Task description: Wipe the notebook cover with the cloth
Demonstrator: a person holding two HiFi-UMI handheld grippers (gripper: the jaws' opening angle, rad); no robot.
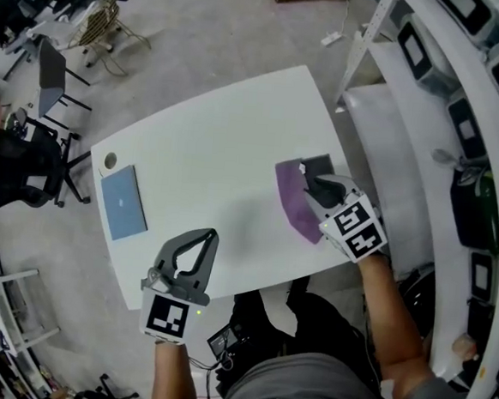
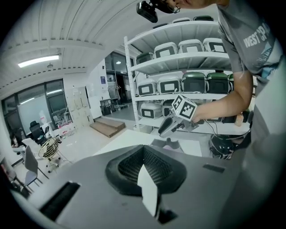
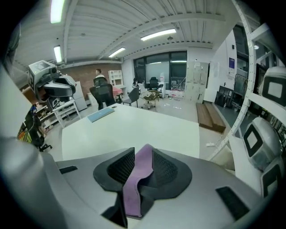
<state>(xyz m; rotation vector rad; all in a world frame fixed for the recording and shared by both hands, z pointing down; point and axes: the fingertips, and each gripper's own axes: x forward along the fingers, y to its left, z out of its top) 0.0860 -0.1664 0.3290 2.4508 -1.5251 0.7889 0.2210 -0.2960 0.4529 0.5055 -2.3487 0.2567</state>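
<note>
Workroom scene: a rounded white tabletop (image 1: 219,149) stands on a grey concrete floor, bare but for a few things. The flat blue rectangular notebook (image 1: 124,201) lies closed near the table's left edge, just beside a round cable port (image 1: 110,160) in the corner. The soft purple cloth (image 1: 292,202) is well apart from it, over the table's right side.

The right gripper (image 1: 315,187) has its jaws apart with a fold of the cloth (image 3: 136,179) standing loosely between them. Whether the fabric's lower edge touches the table cannot be made out. The left gripper (image 1: 205,234) hovers over the near edge with its jaws drawn together on nothing.

Black office chairs (image 1: 15,172) crowd the floor to the left. White metal shelving (image 2: 134,71) beside the table carries rows of lidded storage bins (image 2: 192,47), some white, some green. Strip lights (image 3: 156,34) run along the ribbed ceiling. A glass wall (image 3: 156,67) closes the far end, where a low wooden platform (image 3: 212,117) sits on the floor.
</note>
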